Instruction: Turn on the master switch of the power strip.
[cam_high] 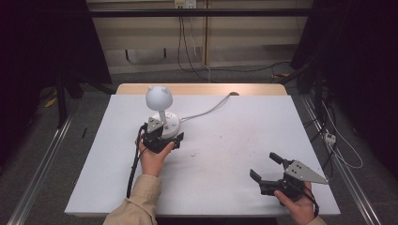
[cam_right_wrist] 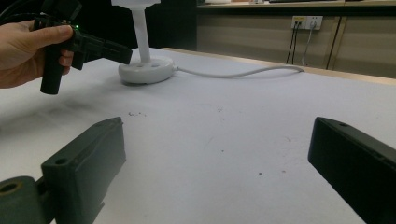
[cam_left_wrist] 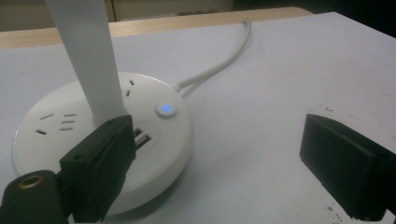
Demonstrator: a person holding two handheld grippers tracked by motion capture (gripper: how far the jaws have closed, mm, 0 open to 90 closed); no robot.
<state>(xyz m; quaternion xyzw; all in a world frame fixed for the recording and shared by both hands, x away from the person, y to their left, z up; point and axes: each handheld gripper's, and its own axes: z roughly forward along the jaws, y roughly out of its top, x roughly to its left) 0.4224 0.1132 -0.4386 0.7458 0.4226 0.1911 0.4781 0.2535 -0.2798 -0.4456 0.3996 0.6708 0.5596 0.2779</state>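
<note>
Plainly, we are working at the lamp (cam_high: 159, 99), which stands on its round white base (cam_left_wrist: 60, 126) at the far left part of the surface (cam_high: 225, 140), well apart from our right hand. We hold the left claw (cam_high: 165, 138) right up against that base, jaws spread wide: in the left gripper view one jaw sits at the base's near edge beside the flat white stem (cam_left_wrist: 86, 60) and the other hangs over bare surface to the side, so nothing is pinched yet. We judge this placing serves the button (cam_left_wrist: 166, 109), which glows blue on top of the base, just beyond the near jaw. The right claw (cam_high: 268, 168) rests low near the front right corner, jaws likewise spread and holding nothing, probably parked out of the way. The cord (cam_high: 206, 111) runs from the base toward the back edge, leaving our side free. Counting: one lamp, one base, one lit button, one cord, two claws.
</note>
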